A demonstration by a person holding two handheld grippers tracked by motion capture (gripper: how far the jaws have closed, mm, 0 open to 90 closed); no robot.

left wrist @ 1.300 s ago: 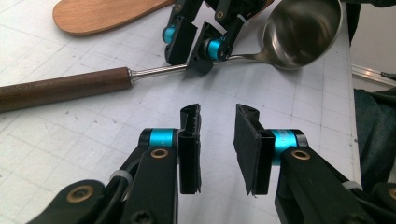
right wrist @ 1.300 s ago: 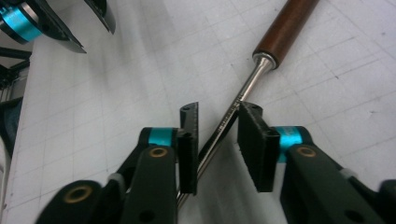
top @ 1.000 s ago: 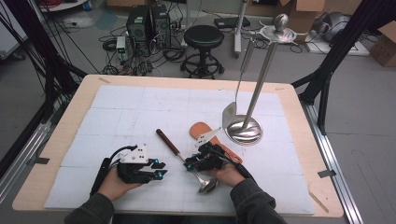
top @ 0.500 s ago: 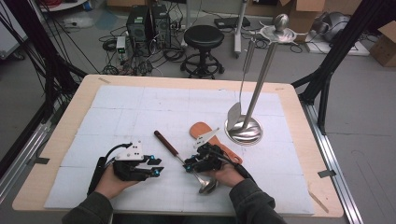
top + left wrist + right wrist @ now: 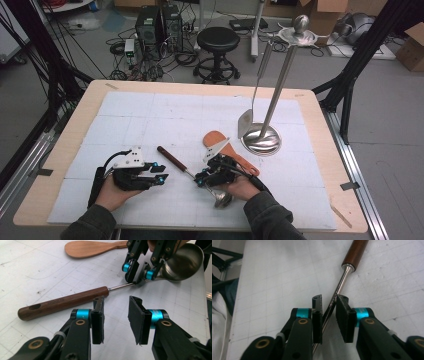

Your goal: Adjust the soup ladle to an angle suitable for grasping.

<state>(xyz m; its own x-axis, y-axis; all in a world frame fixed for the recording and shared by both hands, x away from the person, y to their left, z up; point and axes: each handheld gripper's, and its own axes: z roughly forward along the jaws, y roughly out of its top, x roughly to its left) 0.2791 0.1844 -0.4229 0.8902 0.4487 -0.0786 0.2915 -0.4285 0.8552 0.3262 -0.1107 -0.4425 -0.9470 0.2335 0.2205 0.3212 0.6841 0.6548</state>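
Ladle (image 5: pixel 192 172) lies flat on the white gridded surface (image 5: pixel 150 120), near the front edge: wooden handle (image 5: pixel 62 302) pointing away toward the left, steel shaft (image 5: pixel 335 293) running back to the bowl (image 5: pixel 183 262), which sits under the person's right hand. Right gripper (image 5: pixel 204 178) is down at the shaft; in the right gripper view the shaft passes slantwise between the two pads and seems to touch the left one, with a gap at the right pad, so the jaws straddle it without a full pinch as far as can be seen. Left gripper (image 5: pixel 161 179) hovers just short of the handle, jaws apart with nothing between them; they have just been opening a little. Wooden spatula (image 5: pixel 227 147) lies loose on the surface just behind the right gripper, untouched. Utensil stand (image 5: pixel 275 95) is upright at the far right with one steel turner (image 5: pixel 248 117) already hanging from its top ring. Judgement: the work appears to be hanging utensils on the stand. One piece is up; the ladle is at the pick-up stage, neither lifted nor firmly gripped, and the spatula remains. Roughly a third done at best.
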